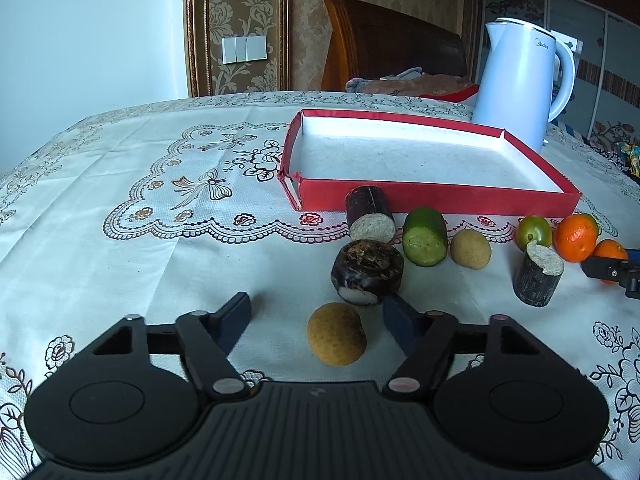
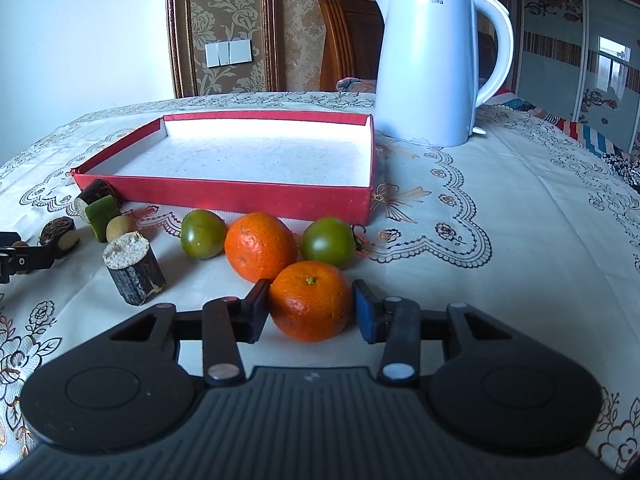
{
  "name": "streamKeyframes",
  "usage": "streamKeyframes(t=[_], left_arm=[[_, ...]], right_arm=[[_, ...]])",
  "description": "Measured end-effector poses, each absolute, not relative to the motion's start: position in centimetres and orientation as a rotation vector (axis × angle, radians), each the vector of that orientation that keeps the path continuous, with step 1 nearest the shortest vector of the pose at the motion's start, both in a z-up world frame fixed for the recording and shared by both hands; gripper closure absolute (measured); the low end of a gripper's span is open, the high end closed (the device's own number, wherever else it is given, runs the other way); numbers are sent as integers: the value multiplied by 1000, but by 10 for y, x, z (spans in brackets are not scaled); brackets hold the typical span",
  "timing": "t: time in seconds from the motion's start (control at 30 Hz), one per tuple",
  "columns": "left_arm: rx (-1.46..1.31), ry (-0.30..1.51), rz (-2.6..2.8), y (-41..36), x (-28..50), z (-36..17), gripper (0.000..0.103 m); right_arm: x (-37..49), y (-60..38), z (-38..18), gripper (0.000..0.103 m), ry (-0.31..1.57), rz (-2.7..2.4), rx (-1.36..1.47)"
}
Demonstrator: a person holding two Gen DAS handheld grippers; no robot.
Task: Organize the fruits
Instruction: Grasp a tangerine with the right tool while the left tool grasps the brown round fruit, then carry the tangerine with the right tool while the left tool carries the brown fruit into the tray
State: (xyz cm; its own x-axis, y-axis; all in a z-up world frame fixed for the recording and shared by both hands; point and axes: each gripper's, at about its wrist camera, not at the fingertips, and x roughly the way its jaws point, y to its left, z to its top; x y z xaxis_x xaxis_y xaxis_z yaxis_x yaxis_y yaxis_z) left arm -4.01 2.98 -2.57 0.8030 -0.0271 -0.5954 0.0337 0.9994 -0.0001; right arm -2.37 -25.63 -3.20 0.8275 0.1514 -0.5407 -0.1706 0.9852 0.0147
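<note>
A red tray (image 1: 436,196) with a white floor stands on the table, also in the right wrist view (image 2: 256,198). In front of it lie dark sugarcane pieces (image 1: 370,214), a cucumber piece (image 1: 425,236), tan round fruits, green tomatoes (image 2: 202,234) and oranges (image 2: 260,246). My left gripper (image 1: 318,314) is open, with a tan round fruit (image 1: 337,334) lying between its fingers, untouched. My right gripper (image 2: 310,306) is open around the near orange (image 2: 310,300); the left pad touches it, the right pad stands a little off.
A white electric kettle (image 2: 430,64) stands behind the tray's right corner. An upright sugarcane stub (image 2: 134,268) stands left of the oranges. The left gripper's tip (image 2: 16,258) shows at the right wrist view's left edge. A wooden chair (image 1: 384,52) stands behind the table.
</note>
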Motion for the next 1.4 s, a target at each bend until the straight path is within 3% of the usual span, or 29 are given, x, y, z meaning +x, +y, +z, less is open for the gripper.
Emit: streamKeyframes(t=[0.13,0.23,0.33,0.93,1.4], left_arm=[[38,633,-47,26,-43,-25,53],[48,632,-58,24,-45,-24,71],[68,629,-67,20,-47,-24,76],[71,656,-95,17,-45,-16,76],[108,568,-137,-35,-3,24,76]], right_arm=[[-24,-255,-32,62,572,169,-41],[-24,-255,-32,62,572,169,-42],[-24,-254,-32,62,571,167,-49],[-40,-260,-24,62,479,148,-31],[-8,-249,12,62,388,140,-19]])
